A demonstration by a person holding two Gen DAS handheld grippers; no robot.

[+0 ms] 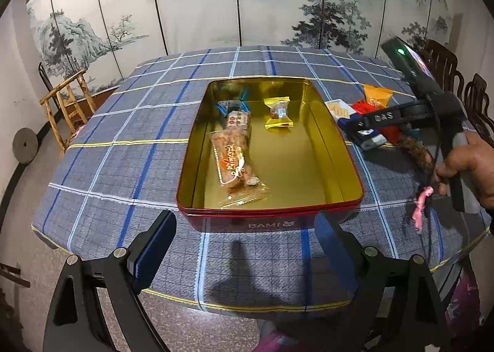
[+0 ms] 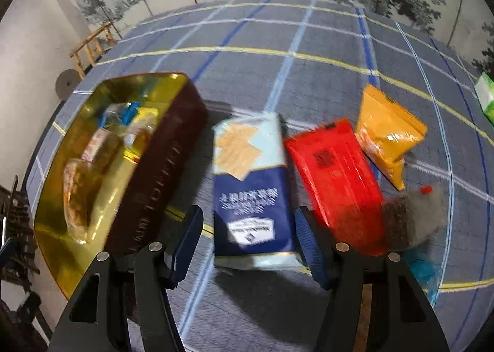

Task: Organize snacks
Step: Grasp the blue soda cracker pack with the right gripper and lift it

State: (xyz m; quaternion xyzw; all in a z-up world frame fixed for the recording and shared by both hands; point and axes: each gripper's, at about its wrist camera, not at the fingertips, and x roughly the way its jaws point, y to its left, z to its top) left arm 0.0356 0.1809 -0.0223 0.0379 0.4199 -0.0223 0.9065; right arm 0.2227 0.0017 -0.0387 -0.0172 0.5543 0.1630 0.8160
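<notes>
We see a snack-sorting job partway done: a red rectangular metal tin with a gold interior (image 1: pixel 333 163) sits open on the blue plaid-clothed surface (image 1: pixel 123 160) with a few wrapped snacks inside, among them a long clear packet of orange biscuits (image 1: pixel 233 163) and a small gold-wrapped sweet (image 1: pixel 278 112). Our right claw (image 2: pixel 248 242) hangs over the next candidate, a blue-and-pale-blue cracker packet (image 2: pixel 251 191) lying flat just beside the tin's long wall; its jaws stand spread to either side of the packet's near end, not yet pressing it as far as we can tell through the blur. Our left claw (image 1: pixel 244 237) waits wide apart and empty at the tin's near edge. The step in hand looks like the pick of this packet; next it likely needs a short descent, a squeeze across the packet's width, then a lift over the tin's rim. Room is tight to the right, where a red foil packet (image 2: pixel 336 176) lies close alongside, with an orange pouch (image 2: pixel 386 132) beyond, while the tin's right half stays open for placing.
</notes>
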